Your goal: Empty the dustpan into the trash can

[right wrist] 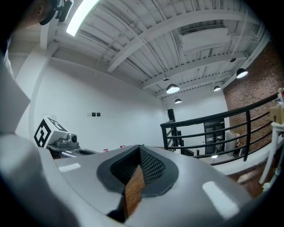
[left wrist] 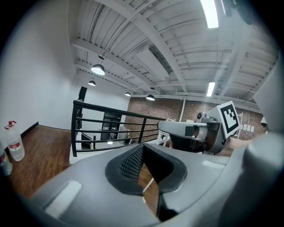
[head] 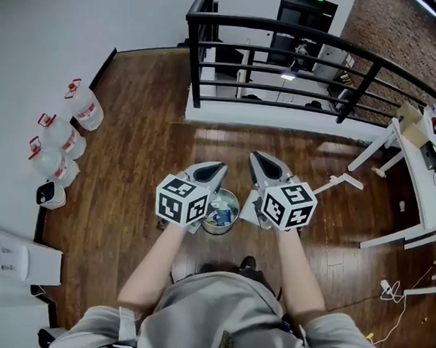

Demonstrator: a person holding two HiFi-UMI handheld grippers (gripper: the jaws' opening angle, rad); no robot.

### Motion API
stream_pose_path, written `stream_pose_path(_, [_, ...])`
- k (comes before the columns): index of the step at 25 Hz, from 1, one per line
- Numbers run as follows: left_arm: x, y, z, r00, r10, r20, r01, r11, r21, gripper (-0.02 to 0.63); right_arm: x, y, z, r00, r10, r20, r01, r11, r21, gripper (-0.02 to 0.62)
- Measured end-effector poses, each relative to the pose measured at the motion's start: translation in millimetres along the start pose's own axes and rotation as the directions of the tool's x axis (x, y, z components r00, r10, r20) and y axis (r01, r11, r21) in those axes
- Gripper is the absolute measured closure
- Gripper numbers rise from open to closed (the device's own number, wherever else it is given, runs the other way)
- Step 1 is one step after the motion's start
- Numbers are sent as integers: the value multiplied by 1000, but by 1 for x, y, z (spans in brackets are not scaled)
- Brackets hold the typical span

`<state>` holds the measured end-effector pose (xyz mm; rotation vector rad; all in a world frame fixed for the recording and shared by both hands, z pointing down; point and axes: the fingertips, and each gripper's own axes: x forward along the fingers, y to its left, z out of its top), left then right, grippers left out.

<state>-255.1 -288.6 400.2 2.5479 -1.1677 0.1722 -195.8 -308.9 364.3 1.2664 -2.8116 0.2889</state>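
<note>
Seen from above, a person stands on a wooden floor (head: 133,101) and holds the left gripper (head: 217,166) and the right gripper (head: 260,157) side by side at waist height, both pointing away from the body. In each gripper view the jaw tips meet, leaving only a thin wedge through which floor shows, and nothing is between them. Below and between the grippers a small round trash can (head: 226,208) stands on the floor, its near-left rim hidden by the left gripper's marker cube; the rubbish inside is too small to identify. Just right of the can lies a white shape that appears to be the dustpan (head: 247,213), mostly covered by the right gripper. Whether it touches the can is unclear. A black railing (head: 291,32) crosses the background.
</note>
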Motion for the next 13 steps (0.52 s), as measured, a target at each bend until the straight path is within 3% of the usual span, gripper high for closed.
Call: stream_pose_path(13, [-9, 10, -1, 1000, -3, -3, 3, 1000, 6, 606, 7, 10, 6, 1000, 3, 22, -3, 1000, 5, 595])
